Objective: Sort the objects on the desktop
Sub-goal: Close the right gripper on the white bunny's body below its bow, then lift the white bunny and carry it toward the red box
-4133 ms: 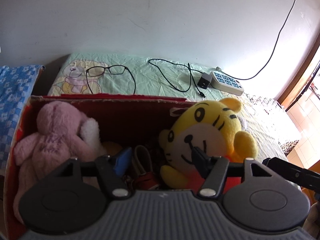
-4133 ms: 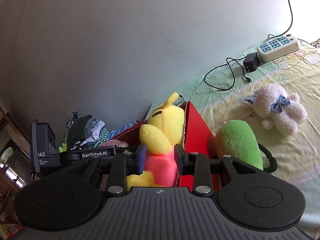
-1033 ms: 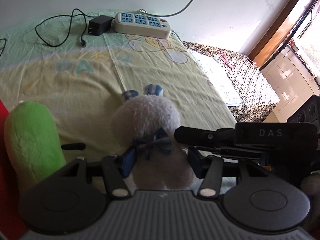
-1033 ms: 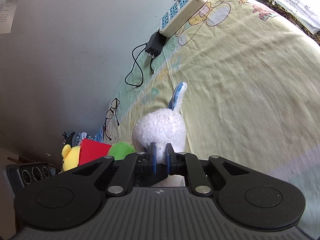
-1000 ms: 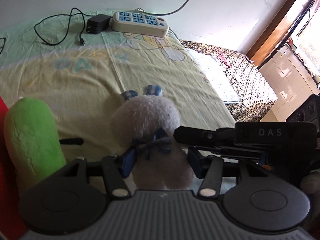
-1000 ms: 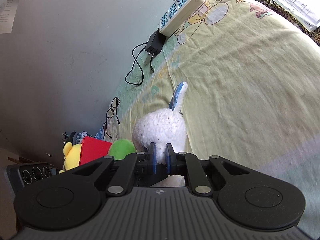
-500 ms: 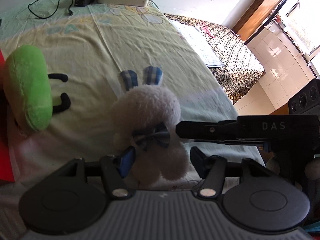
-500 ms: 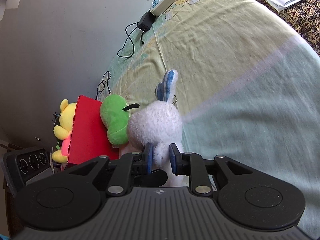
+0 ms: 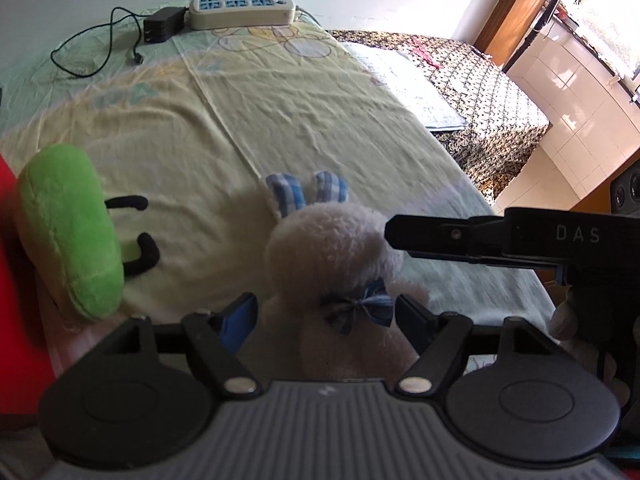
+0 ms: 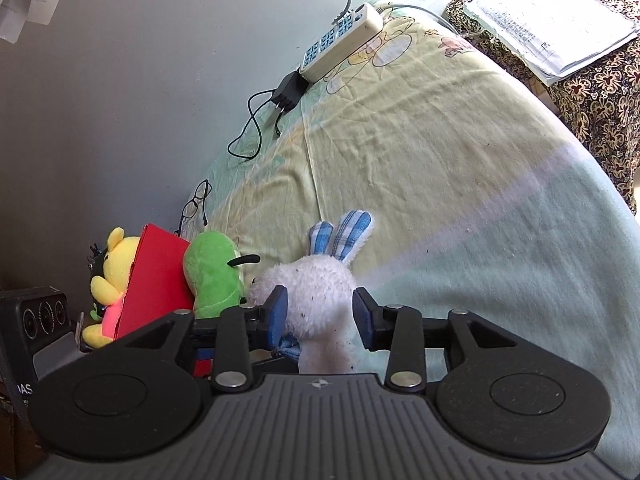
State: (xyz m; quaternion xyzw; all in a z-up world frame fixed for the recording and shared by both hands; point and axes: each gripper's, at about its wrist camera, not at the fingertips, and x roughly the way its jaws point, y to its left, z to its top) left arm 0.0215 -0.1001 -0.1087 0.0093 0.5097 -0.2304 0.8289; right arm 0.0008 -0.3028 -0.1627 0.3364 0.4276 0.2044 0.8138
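Note:
A white plush bunny [image 9: 332, 256] with blue checked ears and a bow lies on the yellow-green sheet [image 9: 280, 112], ears pointing away. My left gripper [image 9: 326, 320] straddles its body. The jaws are opening, and a gap shows at the left pad. My right gripper [image 10: 320, 312] also has the bunny [image 10: 316, 292] between its opening jaws, the pads close beside the fur without squeezing it. In the left wrist view the right gripper's finger [image 9: 440, 236] reaches in beside the bunny's head. A green plush [image 9: 68, 236] lies to the left, against a red box [image 10: 156, 280].
A yellow plush [image 10: 112, 264] sits in the red box. A power strip [image 9: 240, 10], a black charger [image 9: 160, 28] with its cable and a pair of glasses [image 10: 196, 204] lie by the wall. Papers [image 10: 548, 20] rest on a patterned cloth past the sheet's right edge.
Both grippers' jaws have spread apart. The right one, earlier pinched shut on the bunny's fur, now stands wide around it. The bunny has shifted closer to the green plush.

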